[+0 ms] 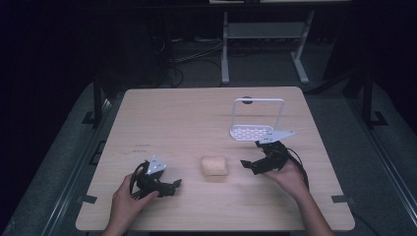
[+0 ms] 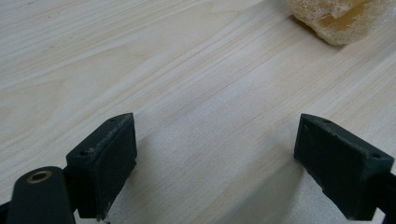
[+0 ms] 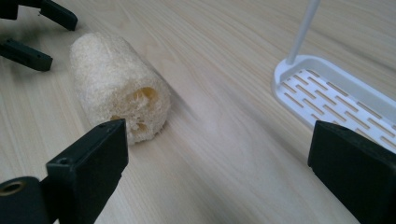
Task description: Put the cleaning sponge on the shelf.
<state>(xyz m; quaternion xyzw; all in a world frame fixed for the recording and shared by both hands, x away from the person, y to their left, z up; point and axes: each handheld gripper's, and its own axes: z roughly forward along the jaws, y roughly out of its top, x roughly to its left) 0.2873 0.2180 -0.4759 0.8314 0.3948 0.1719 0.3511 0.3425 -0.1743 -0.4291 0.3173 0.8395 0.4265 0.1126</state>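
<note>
I have a pale wooden table (image 1: 196, 113) with fine straight grain and rounded corners under both hands. Toward its far right stands a white plastic rack (image 1: 252, 132), a flat slotted tray with a thin upright loop handle rising from it; in my right gripper view its far end is cut off by the frame. Near the table's middle front lies the loofah sponge (image 1: 214, 165), a stubby cream cylinder with a coarse fibrous skin and a hollow core that I see end-on in the right gripper view; it rests on its side, between my two grippers and touching neither. My right gripper (image 1: 255, 158) sits just right of the sponge and in front of the rack, the hand cupped under it from below, its jaws spread wide and empty, pointing left toward the sponge. My left gripper (image 1: 173, 187) rests low near the front left, the hand wrapped around its body, jaws likewise spread apart over bare wood; in its own view just a corner of the sponge shows at the top edge.
</note>
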